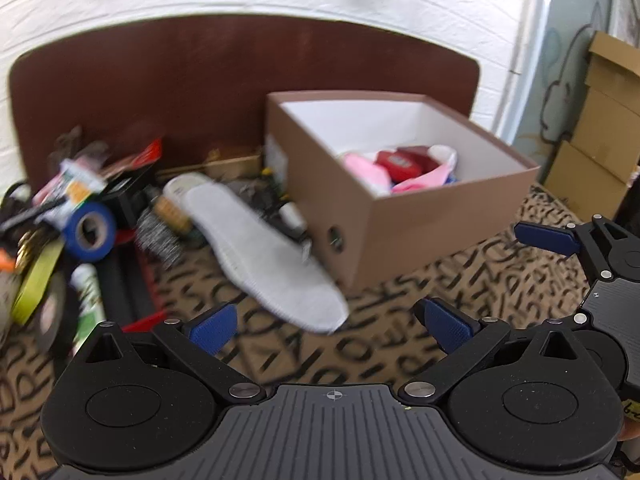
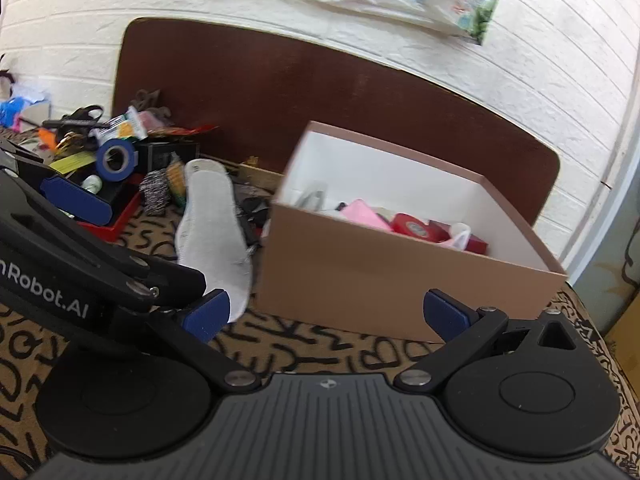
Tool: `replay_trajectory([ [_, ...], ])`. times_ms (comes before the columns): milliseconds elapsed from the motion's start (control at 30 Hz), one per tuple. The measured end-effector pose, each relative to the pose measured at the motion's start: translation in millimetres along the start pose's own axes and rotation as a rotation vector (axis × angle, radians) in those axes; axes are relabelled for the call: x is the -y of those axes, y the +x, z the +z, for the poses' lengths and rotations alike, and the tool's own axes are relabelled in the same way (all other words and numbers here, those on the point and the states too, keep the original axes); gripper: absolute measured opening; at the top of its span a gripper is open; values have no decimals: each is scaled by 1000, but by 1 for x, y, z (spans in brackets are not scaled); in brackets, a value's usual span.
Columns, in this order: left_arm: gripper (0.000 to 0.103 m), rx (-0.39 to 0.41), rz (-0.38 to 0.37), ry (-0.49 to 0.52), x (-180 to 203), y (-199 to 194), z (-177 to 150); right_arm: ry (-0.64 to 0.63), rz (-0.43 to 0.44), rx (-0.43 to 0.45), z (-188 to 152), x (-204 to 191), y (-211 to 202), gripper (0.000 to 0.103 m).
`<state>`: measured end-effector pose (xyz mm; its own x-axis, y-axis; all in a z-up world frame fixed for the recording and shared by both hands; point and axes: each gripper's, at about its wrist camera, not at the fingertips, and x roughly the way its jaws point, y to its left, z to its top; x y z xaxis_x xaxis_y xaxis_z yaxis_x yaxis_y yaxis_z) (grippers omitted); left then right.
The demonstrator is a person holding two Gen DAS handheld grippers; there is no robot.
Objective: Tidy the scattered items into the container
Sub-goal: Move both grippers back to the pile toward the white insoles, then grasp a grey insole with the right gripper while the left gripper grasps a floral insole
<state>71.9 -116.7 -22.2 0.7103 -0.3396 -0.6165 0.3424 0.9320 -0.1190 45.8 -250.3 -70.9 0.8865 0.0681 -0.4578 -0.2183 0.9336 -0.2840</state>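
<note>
The box (image 1: pixel 404 216) sits right of centre and already holds pink and red items. The white insole (image 1: pixel 264 256) lies at centre frame, its near end just beside the box's lower-left corner. I judge this a between-picks step: left gripper (image 1: pixel 332 324) and right gripper (image 2: pixel 326 314) are both spread wide, holding nothing. Next move: close on the insole. Open cloth lies below it; the pile (image 1: pixel 80 216) crowds the left edge.

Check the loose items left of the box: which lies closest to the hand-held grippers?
The white insole. It stretches out of the pile toward both grippers, ending beside the box; the blue tape roll sits farther back.
</note>
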Motion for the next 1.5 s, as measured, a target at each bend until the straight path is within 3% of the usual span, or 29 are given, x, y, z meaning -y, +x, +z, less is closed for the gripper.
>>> replay_trajectory([
  [300,103,-12,0,-80,-39,-11,-30,62,70,-10,-11,-30,7,103],
  [533,100,-15,-9,-119,-55,10,-39,53,119,-57,-27,-54,29,102],
  [967,76,-62,-64,-260,-79,79,-2,131,125,-115,-24,-45,65,70],
  [1367,72,-82,-46,-312,-89,125,26,185,165,-118,-18,-43,84,69],
  [1500,60,-87,-36,-309,-87,134,33,222,187,-125,-17,-39,90,68],
])
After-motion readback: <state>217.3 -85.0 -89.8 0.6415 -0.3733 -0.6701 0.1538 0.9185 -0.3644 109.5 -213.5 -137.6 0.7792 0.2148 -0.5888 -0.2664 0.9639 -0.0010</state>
